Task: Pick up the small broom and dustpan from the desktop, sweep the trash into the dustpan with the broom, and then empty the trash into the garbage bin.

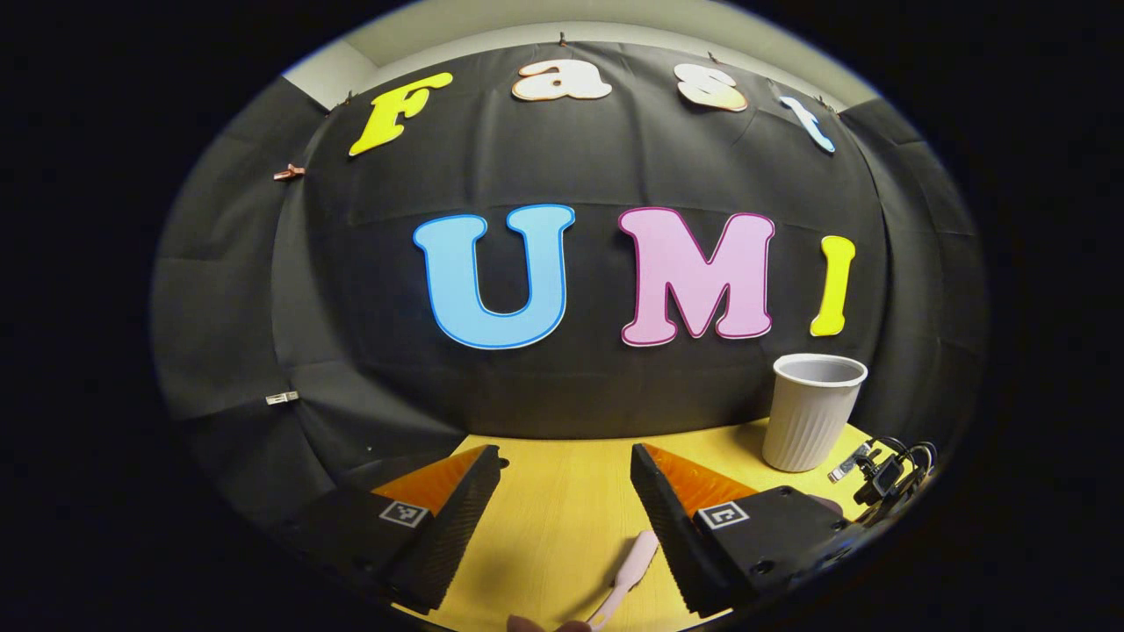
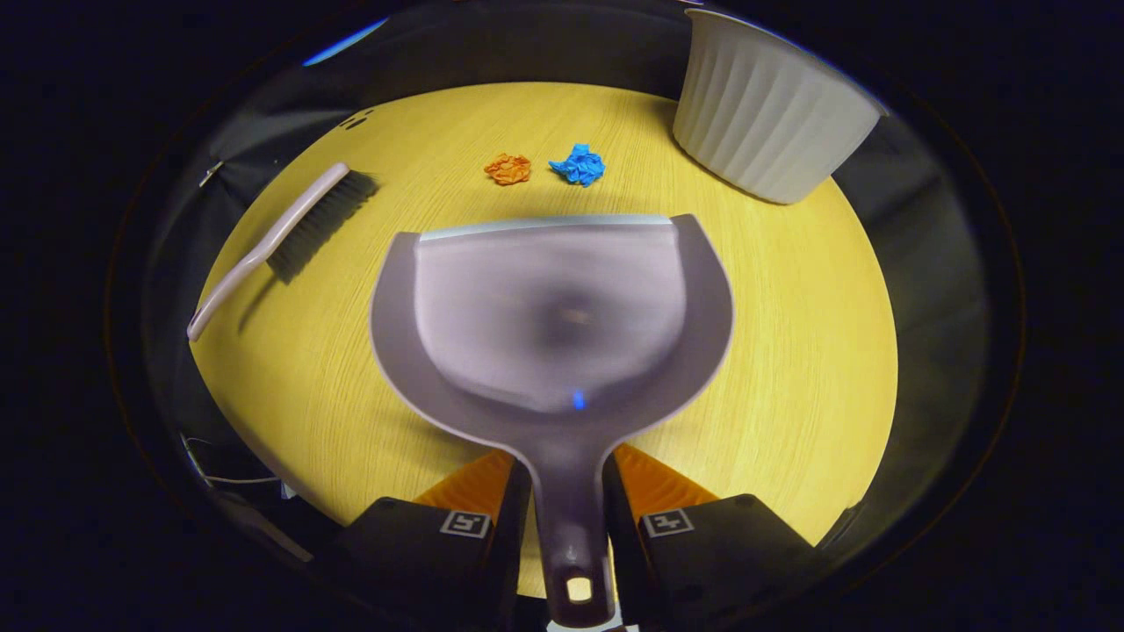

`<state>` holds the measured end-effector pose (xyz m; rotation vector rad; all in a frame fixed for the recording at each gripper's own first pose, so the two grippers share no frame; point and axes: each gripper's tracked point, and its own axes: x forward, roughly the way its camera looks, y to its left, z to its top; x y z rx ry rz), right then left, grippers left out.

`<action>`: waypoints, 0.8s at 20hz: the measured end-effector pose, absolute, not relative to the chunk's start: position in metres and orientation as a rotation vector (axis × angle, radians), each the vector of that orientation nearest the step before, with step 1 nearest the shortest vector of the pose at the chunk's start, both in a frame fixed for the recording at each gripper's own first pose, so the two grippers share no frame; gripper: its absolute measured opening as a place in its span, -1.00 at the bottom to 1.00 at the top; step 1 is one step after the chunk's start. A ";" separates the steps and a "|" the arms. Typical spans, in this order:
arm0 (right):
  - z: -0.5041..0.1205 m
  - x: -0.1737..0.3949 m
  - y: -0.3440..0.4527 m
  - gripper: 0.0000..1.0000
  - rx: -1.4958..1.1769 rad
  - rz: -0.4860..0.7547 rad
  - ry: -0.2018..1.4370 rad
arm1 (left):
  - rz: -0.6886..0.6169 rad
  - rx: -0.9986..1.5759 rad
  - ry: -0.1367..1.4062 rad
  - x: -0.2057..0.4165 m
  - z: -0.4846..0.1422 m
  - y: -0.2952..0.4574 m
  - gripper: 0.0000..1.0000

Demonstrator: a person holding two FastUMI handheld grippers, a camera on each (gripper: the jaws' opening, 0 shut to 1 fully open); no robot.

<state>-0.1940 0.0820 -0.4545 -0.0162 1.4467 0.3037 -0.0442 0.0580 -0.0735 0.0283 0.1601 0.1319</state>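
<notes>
Two crumpled scraps of trash lie on our yellow desk [image 2: 790, 351] in the right gripper view: an orange paper ball [image 2: 507, 168] and a blue paper ball [image 2: 579, 165], close beside each other and just beyond the front lip of the dustpan [image 2: 549, 316]. Our right tool [image 2: 566, 518] grips the dustpan by its handle, one finger pressed on each side, with the pan reaching forward over the desk. Off to the left in that view we see the small broom [image 2: 281, 237] lying on the desk, bristles toward the far end, well apart from the dustpan. The ribbed white garbage bin [image 2: 764, 105] stands upright at the far right, near the blue ball.

In the left gripper view our left tool [image 1: 566, 500] is spread wide open with nothing between its fingers, above the desk. A pale broom handle [image 1: 628, 570] shows below it, just beside the right-hand finger. The bin stands upright to the right, with a tangle of black cable [image 1: 891, 470] beside it.
</notes>
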 end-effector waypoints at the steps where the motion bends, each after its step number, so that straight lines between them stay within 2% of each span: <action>1: -0.455 -0.193 0.084 -0.03 -0.011 0.316 1.451 | 0.135 0.028 0.164 -0.046 -0.075 0.059 0.92; 6: -0.456 -0.186 0.086 -0.11 -0.001 0.346 1.437 | 0.138 0.024 0.190 -0.045 -0.087 0.061 0.92; 7: -0.458 -0.186 0.087 -0.23 -0.004 0.352 1.429 | 0.138 0.022 0.195 -0.044 -0.091 0.061 0.92; 9: -0.458 -0.182 0.088 -0.17 0.000 0.355 1.387 | 0.131 0.020 0.217 -0.043 -0.098 0.060 0.92; 11: -0.456 -0.182 0.089 -0.31 0.011 0.363 1.364 | 0.112 0.012 0.250 -0.042 -0.112 0.058 0.91; 14: -0.456 -0.185 0.089 -0.25 0.037 0.372 1.385 | 0.078 0.014 0.338 -0.043 -0.143 0.058 0.89; 15: -0.455 -0.186 0.087 -0.34 0.024 0.369 1.383 | 0.059 0.016 0.375 -0.044 -0.155 0.057 0.88; 16: -0.452 -0.187 0.088 -0.26 0.016 0.375 1.367 | 0.034 0.016 0.415 -0.047 -0.169 0.054 0.94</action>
